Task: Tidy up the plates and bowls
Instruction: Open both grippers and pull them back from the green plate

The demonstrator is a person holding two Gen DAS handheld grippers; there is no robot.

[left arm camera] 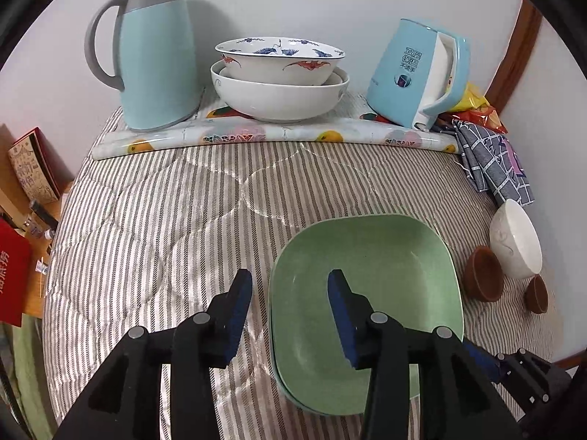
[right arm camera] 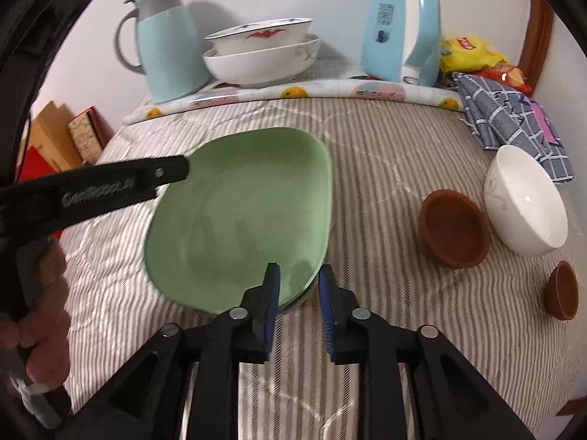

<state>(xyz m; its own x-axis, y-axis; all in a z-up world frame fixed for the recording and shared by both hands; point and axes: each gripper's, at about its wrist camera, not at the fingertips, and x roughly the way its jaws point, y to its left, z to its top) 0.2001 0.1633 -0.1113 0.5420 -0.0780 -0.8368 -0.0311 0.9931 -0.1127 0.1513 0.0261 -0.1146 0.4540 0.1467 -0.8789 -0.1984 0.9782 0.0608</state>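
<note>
Striped quilt (left arm camera: pixel 146 220): two stacked green plates (left arm camera: pixel 367 256), three white bowls (left arm camera: pixel 515 245), two brown cups (left arm camera: pixel 482 275).

Lower green plate (right arm camera: pixel 293 302) mostly hidden under upper green plate (right arm camera: pixel 238 212); only a thin rim edge is shown at near side. Left hand-held gripper (right arm camera: pixel 161 176) fingertips are not seen in right wrist view, blocked by its own black arm. Person's hand (right arm camera: pixel 40 330) cut off by left edge, blurred. Inner bowl (left arm camera: pixel 279 59) base is hidden inside white bowl (left arm camera: pixel 279 99). Yellow packet (left arm camera: pixel 473 101) partly covered by blue kettle (left arm camera: pixel 414 73); print too small to be read. Red box (left arm camera: pixel 13 275) cropped at frame edge.
</note>
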